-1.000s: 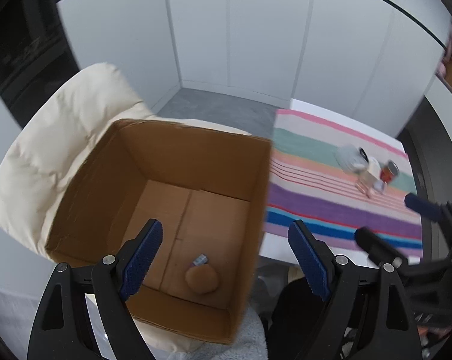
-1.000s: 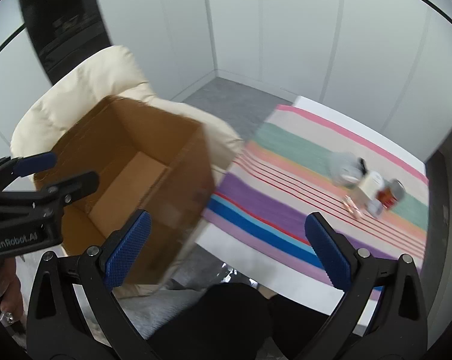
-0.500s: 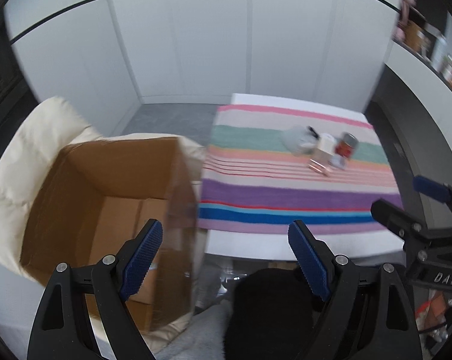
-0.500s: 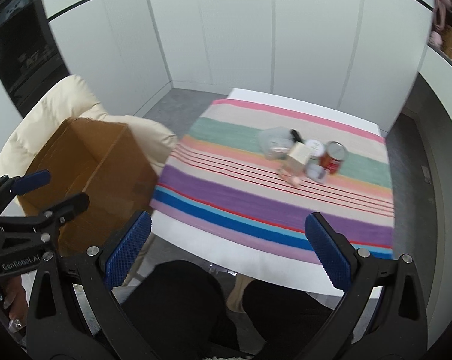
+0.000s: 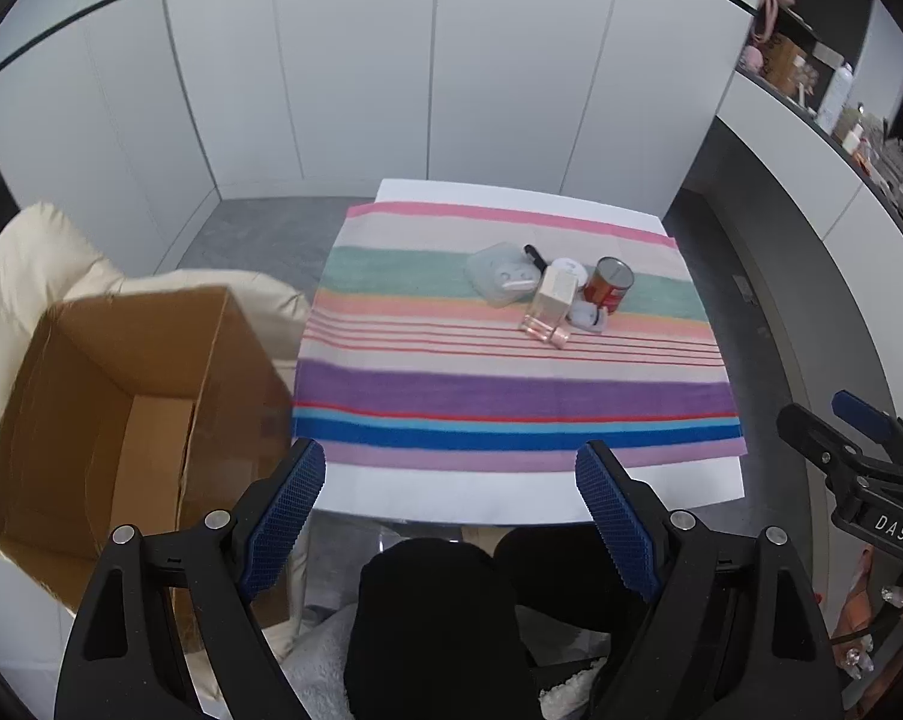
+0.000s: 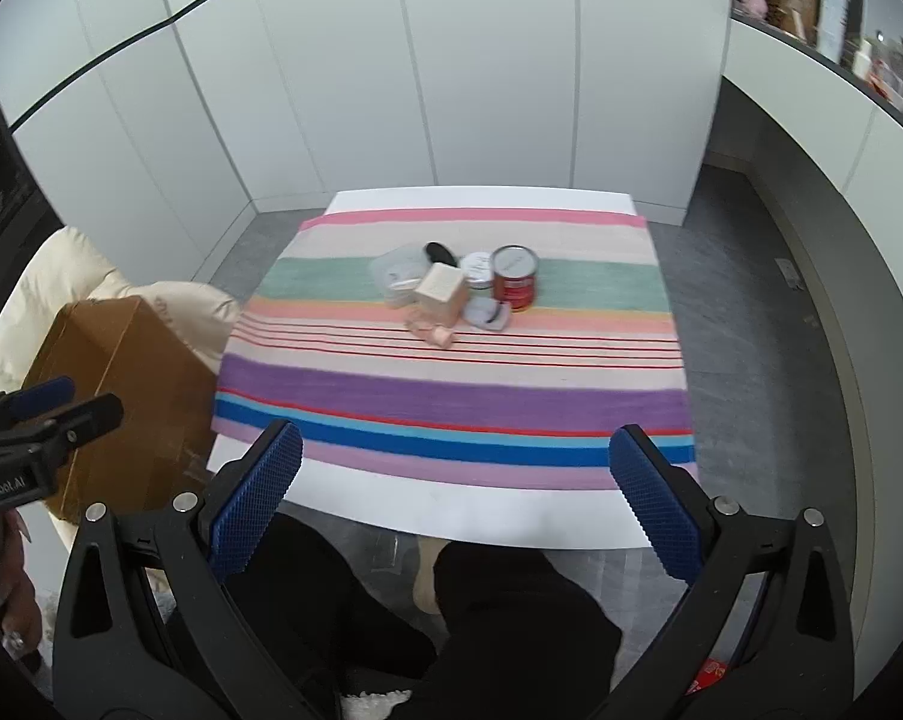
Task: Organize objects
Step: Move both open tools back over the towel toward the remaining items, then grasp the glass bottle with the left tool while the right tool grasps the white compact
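Cardboard box [image 5: 121,384] open, contents hidden, left claw [image 5: 448,516] apart, right claw [image 6: 454,504] apart, both empty

Matt woven striped cloth [image 5: 511,396] on a smooth white table [image 5: 451,498]; brown corrugated cardboard box [image 5: 121,396]; glossy metal can [image 5: 612,285].

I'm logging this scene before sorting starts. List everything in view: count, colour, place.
table: one, white, centre
striped cloth: one, multicoloured, covering table
red can: one, red with silver lid, far part of cloth
beige box: one, beside can's left
white jar: one, between box and can
clear container: one, translucent, left of box
black item: one, behind box
pink bottle: one, lying before box
small clear case: one, before can
cardboard box: one, brown, open, on cream cushion left of table
shelf clutter: several, upper right
left claw: open, empty
right claw: open, empty
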Demonstrator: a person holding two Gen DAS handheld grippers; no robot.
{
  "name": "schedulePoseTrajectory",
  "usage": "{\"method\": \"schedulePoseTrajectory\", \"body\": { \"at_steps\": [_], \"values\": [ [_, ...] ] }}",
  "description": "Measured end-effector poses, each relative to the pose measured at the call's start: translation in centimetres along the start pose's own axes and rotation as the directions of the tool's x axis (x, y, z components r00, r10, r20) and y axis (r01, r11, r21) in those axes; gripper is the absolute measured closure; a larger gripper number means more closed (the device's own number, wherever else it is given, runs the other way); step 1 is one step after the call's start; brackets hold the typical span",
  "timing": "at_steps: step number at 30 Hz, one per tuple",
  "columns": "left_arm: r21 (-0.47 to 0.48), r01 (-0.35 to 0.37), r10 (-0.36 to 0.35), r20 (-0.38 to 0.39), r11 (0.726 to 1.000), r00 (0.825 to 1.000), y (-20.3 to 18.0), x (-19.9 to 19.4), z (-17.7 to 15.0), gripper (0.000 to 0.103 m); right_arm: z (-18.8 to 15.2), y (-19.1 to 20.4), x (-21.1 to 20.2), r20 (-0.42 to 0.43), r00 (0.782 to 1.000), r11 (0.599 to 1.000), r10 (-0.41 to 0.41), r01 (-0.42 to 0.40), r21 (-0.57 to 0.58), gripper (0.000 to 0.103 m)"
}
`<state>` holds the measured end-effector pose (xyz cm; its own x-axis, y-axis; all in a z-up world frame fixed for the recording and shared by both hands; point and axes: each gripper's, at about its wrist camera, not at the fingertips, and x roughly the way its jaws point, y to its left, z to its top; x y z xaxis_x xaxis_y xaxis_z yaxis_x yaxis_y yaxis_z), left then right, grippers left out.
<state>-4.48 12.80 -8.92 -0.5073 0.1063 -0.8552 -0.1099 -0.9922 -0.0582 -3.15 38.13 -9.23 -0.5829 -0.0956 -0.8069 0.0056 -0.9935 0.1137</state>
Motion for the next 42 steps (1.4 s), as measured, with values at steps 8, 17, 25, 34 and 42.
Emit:
{"method": "schedulePoseTrajectory", "body": {
  "at_steps": [8,17,25,34,42],
  "values": [
    [0.035,0.006,-0.007,0.028,0.999,1.0,-2.5,2.4,0.7,0.014,0.1,-3.5,0.6,-0.004,0.999,0.997,-0.035,0.035,0.067,0.0],
    [0.057,0.02,-0.018,-0.025,0.998,1.0,-3.3,8.1,1.5,0.014,0.4,-4.6,5.5,-0.055,0.998,0.996,-0.032,0.036,0.083,0.0],
    [0.17,0.004,-0.002,-0.013,0.985,1.0,-5.3,14.3,2.4,0.014,1.5,-4.9,13.0,-0.119,0.992,0.996,-0.042,0.051,0.074,0.0],
    [0.236,0.142,-0.122,-0.097,0.961,0.988,-8.6,23.7,4.0,0.014,3.0,-6.7,21.9,-0.201,0.979,0.991,-0.033,0.057,0.117,0.0],
    [0.238,0.139,-0.107,-0.145,0.961,0.984,-10.8,31.6,5.9,0.014,2.9,-8.4,26.8,-0.237,0.971,0.985,-0.027,0.066,0.158,0.0]
  ]
}}
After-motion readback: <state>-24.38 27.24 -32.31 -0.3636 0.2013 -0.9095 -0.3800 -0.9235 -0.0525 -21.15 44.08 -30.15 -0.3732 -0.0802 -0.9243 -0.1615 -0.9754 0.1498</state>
